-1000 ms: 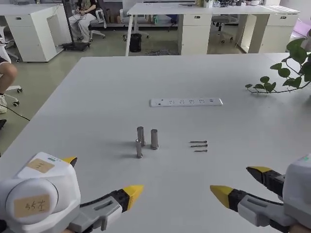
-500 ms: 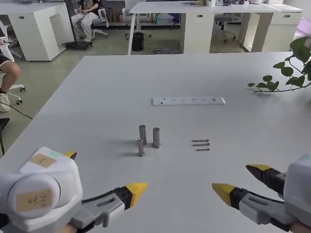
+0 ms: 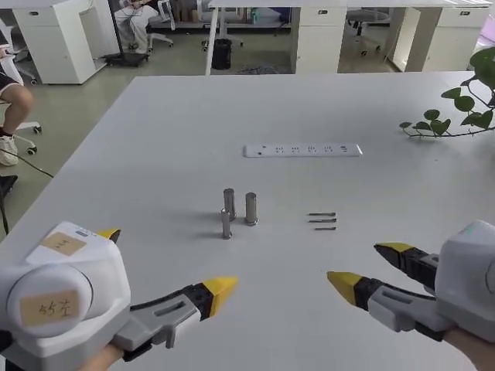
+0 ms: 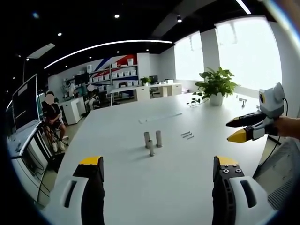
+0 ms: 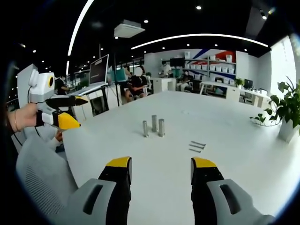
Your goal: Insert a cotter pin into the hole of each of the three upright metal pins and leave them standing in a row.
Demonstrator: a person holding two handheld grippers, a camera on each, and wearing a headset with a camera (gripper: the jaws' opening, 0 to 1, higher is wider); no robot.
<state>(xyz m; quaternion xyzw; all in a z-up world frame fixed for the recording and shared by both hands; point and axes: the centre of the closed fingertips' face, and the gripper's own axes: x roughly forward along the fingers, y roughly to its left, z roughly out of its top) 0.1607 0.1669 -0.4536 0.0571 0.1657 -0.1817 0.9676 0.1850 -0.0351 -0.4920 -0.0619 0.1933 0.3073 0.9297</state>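
Head view: metal pins (image 3: 250, 209) clustered, apparently three cotter pins (image 3: 322, 221) nearby.

A white power strip (image 3: 302, 150) lies flat on the white table (image 3: 155, 139), well ahead of the left claw (image 3: 170, 259) and the right claw (image 3: 356, 263). A leafy plant sprig (image 3: 452, 116) trails far ahead-right of the right claw. Beyond the table stand white desks (image 3: 54, 39) and a dark bin (image 3: 221, 54).
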